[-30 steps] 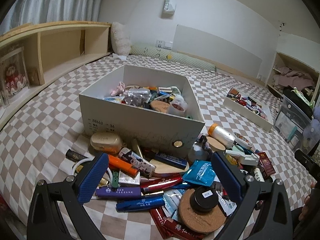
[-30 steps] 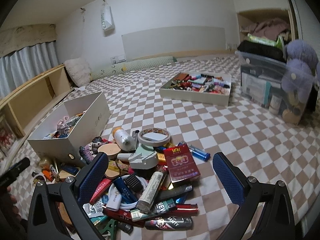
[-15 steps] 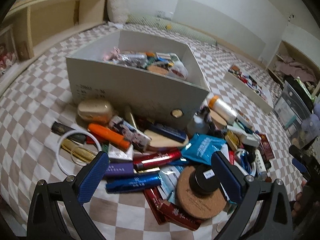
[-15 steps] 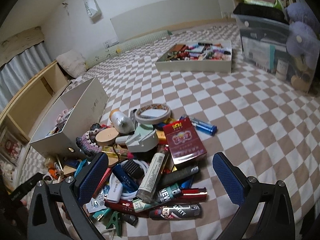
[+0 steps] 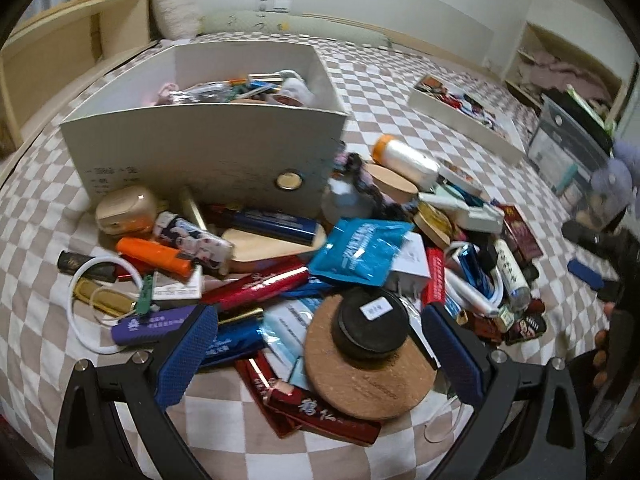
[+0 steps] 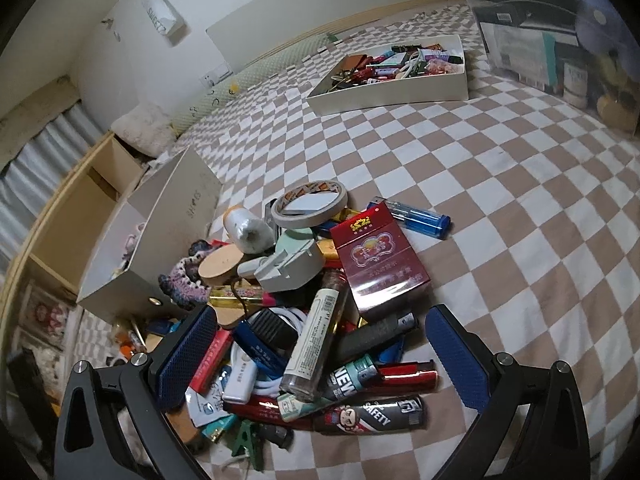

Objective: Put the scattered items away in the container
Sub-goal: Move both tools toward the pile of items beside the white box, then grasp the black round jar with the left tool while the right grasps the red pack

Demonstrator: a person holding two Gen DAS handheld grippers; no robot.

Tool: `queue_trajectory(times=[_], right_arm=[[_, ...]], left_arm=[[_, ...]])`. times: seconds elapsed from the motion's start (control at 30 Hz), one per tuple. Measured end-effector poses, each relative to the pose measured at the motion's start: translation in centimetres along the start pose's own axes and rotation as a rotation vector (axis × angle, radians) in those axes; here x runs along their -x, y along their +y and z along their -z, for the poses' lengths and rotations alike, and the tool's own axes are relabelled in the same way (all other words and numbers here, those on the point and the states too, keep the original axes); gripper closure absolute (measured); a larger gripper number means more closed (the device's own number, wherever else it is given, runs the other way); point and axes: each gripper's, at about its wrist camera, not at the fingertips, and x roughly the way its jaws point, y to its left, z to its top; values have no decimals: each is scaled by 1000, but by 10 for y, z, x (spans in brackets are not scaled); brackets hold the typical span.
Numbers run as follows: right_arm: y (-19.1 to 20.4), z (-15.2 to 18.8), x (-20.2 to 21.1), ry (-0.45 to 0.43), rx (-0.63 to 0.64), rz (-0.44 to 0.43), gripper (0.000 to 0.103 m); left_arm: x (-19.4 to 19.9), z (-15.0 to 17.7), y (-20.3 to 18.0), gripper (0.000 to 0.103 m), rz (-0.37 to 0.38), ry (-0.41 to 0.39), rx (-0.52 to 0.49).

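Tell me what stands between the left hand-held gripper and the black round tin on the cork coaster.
Nothing visible does. The left hand-held gripper is open, and the black tin sits on top of the cork coaster between its fingers, uncovered by other clutter.

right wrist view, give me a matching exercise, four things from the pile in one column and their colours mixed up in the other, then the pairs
Things:
1. cigarette pack
2. lighter beside the pack
3. tape roll
4. clothes peg at the near edge

Colours:
A. green
B. dark red
C. beige
D. blue

Pairs: 1-B, 2-D, 3-C, 4-A
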Motion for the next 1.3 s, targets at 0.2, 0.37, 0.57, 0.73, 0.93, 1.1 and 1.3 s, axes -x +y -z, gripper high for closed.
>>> queue_trajectory(times=[0.2,0.37,0.57,0.73,0.93,1.1,1.3], right_arm=[[-4,0,-11,71,-22,-9,0],[-6,0,-19,114,-34,5,0],[7,1,-40,203,44,25,0],[-9,-13,-48,225,14,63,0],[-21,-31,-63,232,58,181,0],[-13,-34,-82,267,169,287,17],[-17,-37,-94,296,218,333,29]], left_arm=[[-12,3,-16,19,-10,21,-75],[-19,4,-20,36,9,44,-87],[-18,6,-22,48,50,41,-85],[-17,7,-23,55,73,42,-90],[-17,7,-22,64,73,35,-83],[-17,6,-16,72,81,38,-43],[-16,6,-14,72,78,35,-53]])
